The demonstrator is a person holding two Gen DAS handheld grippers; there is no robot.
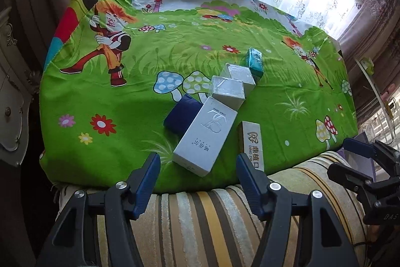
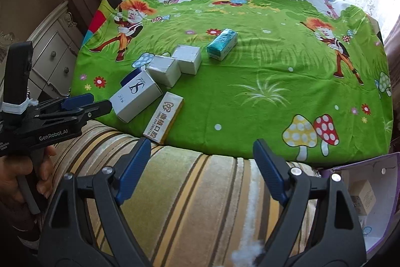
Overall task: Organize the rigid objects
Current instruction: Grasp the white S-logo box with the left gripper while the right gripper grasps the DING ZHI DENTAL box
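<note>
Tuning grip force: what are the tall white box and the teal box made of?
Tall white box: likely matte printed cardboard, with sharp folded edges and an embossed-looking logo. Teal box: probably carton under glossy film, going by the shiny, slightly crinkled highlights; can't confirm.

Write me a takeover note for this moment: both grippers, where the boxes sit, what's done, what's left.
Left gripper: open, empty, hovering over the near table edge.
Right gripper: open wide, empty, above the striped cushion.
On the green cartoon tablecloth: tall white box, dark blue box behind it, two white cubes, teal box, gold-edged dental box.
Done: no box gripped yet.
Left: all six still loosely clustered, to be organized.
</note>
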